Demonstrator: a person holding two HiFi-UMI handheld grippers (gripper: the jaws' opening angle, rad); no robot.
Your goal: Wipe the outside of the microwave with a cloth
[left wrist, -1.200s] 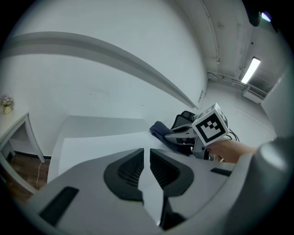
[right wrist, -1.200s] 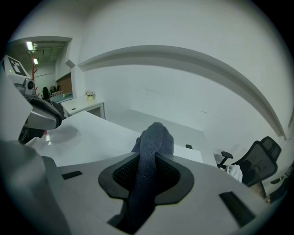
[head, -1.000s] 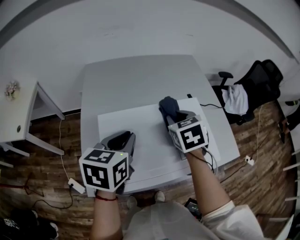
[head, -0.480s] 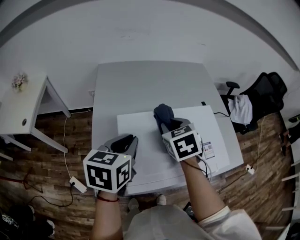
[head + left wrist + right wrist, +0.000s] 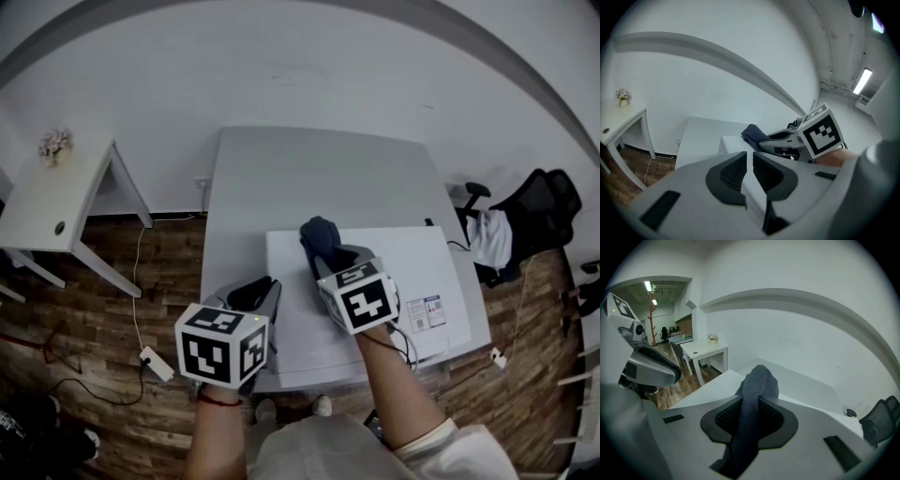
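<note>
Right gripper view: right gripper [image 5: 751, 400] clamped on the dark cloth [image 5: 757, 379], which runs up between the pads and bunches past the tips. Head view: cloth is over the top of the white microwave [image 5: 427, 267], near its far left corner; contact unclear. Left gripper [image 5: 749, 161]: jaws nearly together, thin gap, nothing between, just left of the microwave over the grey table [image 5: 309, 178].

A bunched dark blue cloth [image 5: 321, 238] sits on the white microwave's [image 5: 422, 267] top, near its rear-left corner.
</note>
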